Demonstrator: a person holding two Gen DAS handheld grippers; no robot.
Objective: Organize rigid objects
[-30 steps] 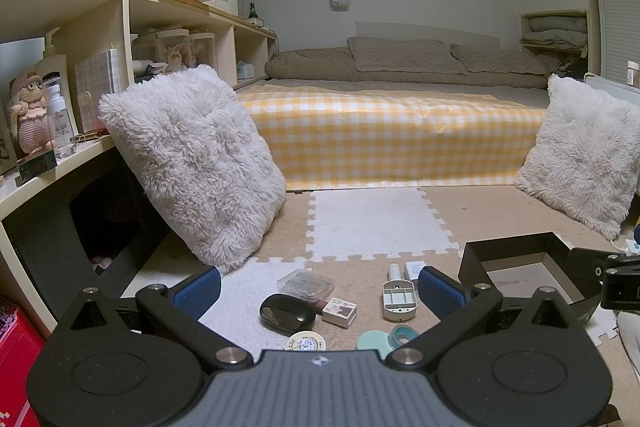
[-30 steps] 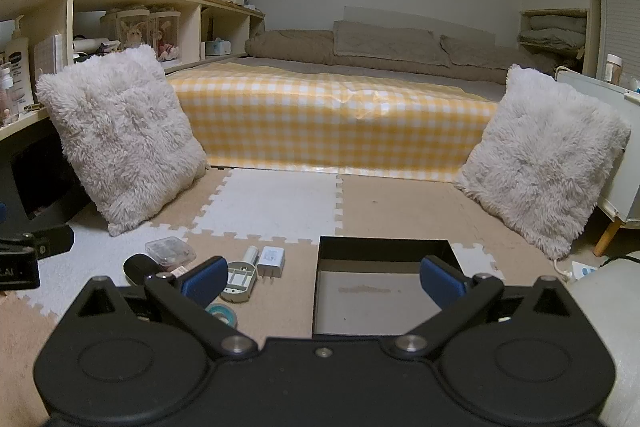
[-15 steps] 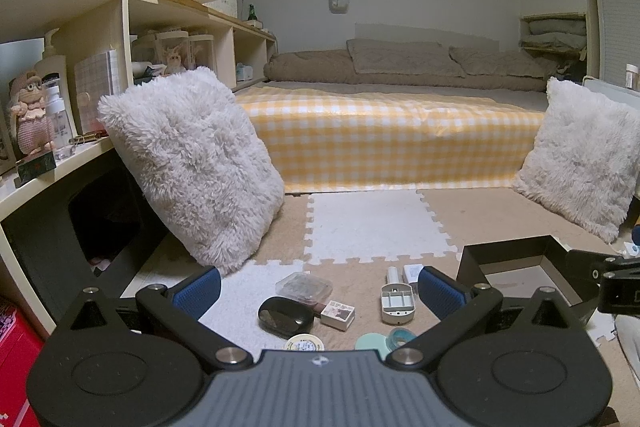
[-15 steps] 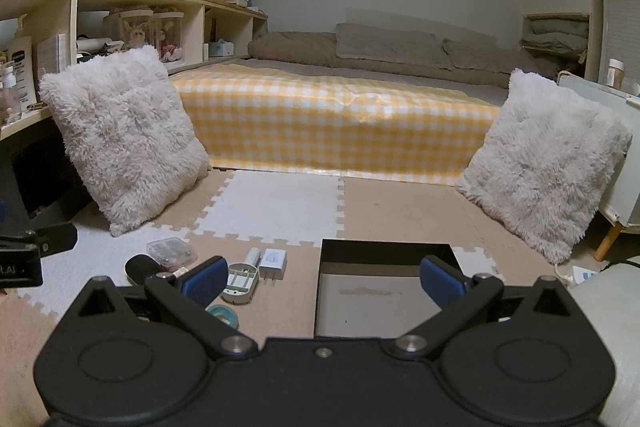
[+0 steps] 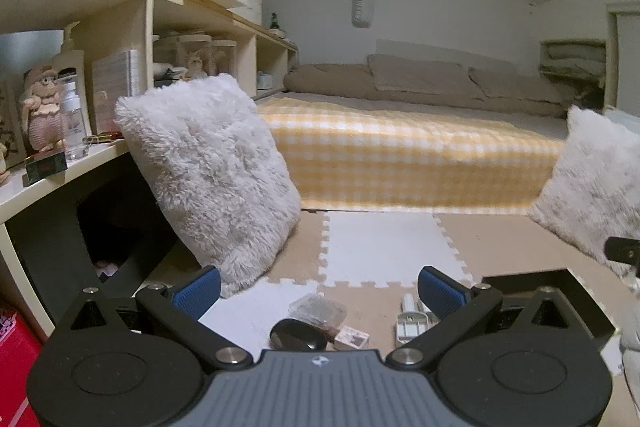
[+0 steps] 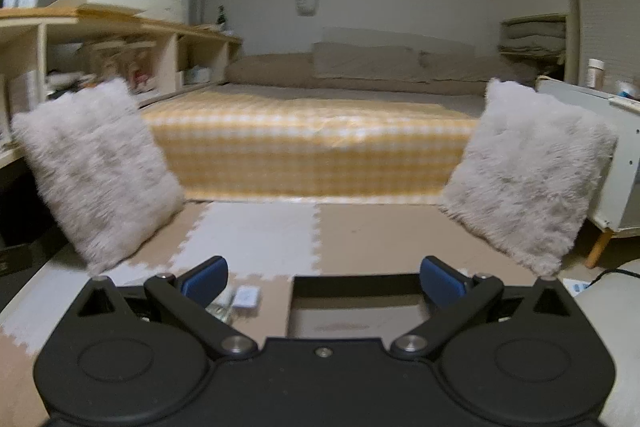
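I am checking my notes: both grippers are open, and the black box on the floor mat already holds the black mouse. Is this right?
Not quite. The right wrist view shows the black box empty. The black mouse lies on the floor mat, in the left wrist view. Both the left gripper and right gripper are open.
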